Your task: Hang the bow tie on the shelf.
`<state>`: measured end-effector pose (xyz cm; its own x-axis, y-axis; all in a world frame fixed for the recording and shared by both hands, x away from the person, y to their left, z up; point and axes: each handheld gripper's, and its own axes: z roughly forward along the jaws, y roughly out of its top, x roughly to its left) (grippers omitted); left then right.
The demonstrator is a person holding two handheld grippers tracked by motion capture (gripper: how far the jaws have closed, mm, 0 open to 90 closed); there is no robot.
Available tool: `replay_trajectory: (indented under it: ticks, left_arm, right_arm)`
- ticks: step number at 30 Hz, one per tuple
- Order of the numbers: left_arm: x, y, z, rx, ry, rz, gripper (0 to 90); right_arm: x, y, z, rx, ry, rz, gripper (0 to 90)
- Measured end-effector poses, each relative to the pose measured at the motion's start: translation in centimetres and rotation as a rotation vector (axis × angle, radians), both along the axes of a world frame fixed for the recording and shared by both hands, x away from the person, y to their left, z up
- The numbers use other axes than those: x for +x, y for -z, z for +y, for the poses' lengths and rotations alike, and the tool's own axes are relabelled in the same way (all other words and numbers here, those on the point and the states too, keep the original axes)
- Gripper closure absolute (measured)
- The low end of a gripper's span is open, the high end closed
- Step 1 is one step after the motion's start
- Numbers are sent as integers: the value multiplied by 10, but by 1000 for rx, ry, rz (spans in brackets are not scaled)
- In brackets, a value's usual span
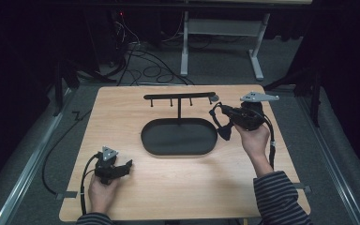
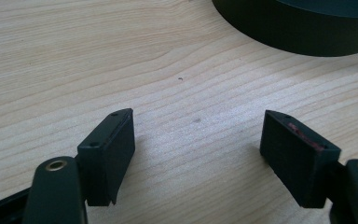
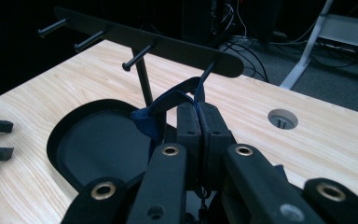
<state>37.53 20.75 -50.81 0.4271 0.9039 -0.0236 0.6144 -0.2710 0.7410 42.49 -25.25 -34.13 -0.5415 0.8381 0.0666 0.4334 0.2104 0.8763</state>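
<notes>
Wooden worktop [image 1: 178, 187] carries a black rack [image 1: 179, 96], i.e. an oval tray base w/ a thin post and a crossbar of 4 pegs running left-right across the far side. Right tool [image 1: 215, 115] sits just off the crossbar's right end, jaws pressed together on a dark blue strap [image 3: 168, 105]; the strap's loop rises ahead of the jaw tips and, in the right gripper view, lies right at the end peg [image 3: 208, 71], touching or just short of it, can't tell which. That's the relation that matters: peg axis points toward the person's side, more or less back along the tool's line, so the loop prob. needs to go over the peg tip and slide on along that axis, not sideways. Right hand is the near one by far. Left tool [image 2: 198, 140] rests low over bare worktop at the near-left, well apart from the rack, jaws wide, nothing between them.
</notes>
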Motion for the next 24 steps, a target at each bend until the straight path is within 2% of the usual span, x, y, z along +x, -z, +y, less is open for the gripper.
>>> replay_trajectory:
  ticks: [9,16,20,24]
  left_arm:
    - [0,0,0,2,0,-1,267]
    - [0,0,0,3,2,-1,261]
    - [0,0,0,2,3,-1,257]
    - [0,0,0,4,5,-1,253]
  right_arm:
    - [5,-12,10,-25,-6,-22,900]
    - [11,-9,12,-19,16,-37,900]
    - [18,-5,19,-44,25,-32,900]
    - [25,-3,23,-37,29,-40,900]
